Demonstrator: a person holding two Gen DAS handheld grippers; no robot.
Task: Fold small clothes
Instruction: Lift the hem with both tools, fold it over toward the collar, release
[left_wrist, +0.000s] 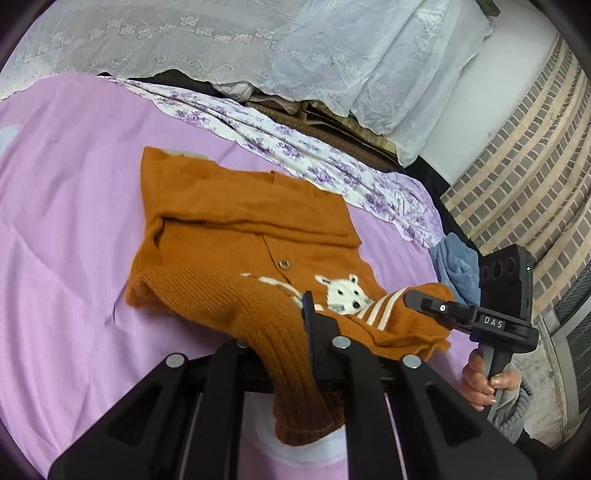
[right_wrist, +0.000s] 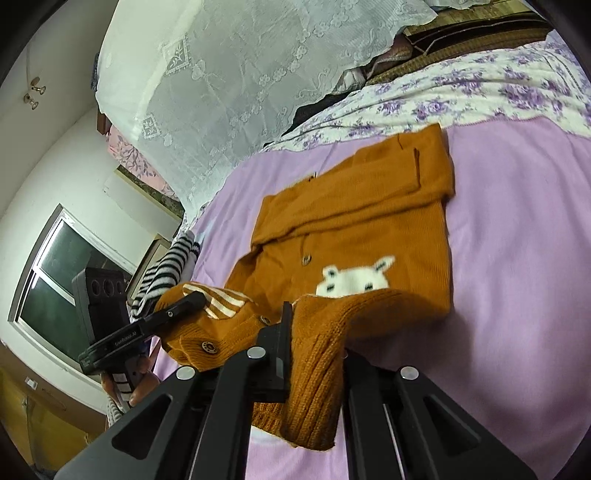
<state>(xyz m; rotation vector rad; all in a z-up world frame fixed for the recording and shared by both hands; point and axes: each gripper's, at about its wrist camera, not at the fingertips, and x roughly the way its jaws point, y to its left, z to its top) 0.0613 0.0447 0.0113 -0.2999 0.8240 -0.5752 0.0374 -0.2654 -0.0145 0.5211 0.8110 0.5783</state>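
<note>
An orange knit cardigan (left_wrist: 240, 221) with a white animal face lies on the purple bedsheet (left_wrist: 74, 184), its sleeves folded across the chest. Its bottom hem is lifted off the sheet. My left gripper (left_wrist: 295, 325) is shut on the ribbed hem, which drapes over and hides one finger. My right gripper (left_wrist: 428, 306) is shut on the striped hem corner further right. In the right wrist view the cardigan (right_wrist: 351, 214) shows the same way: the right gripper (right_wrist: 314, 332) pinches the ribbed hem, and the left gripper (right_wrist: 192, 301) clamps the striped corner.
A floral purple-and-white quilt (left_wrist: 295, 147) borders the sheet at the back, with a white lace cover (left_wrist: 221, 37) behind it. A blue cloth (left_wrist: 456, 269) lies at the bed's right edge. A black-and-white striped garment (right_wrist: 166, 273) lies at the left edge, near a window (right_wrist: 55, 277).
</note>
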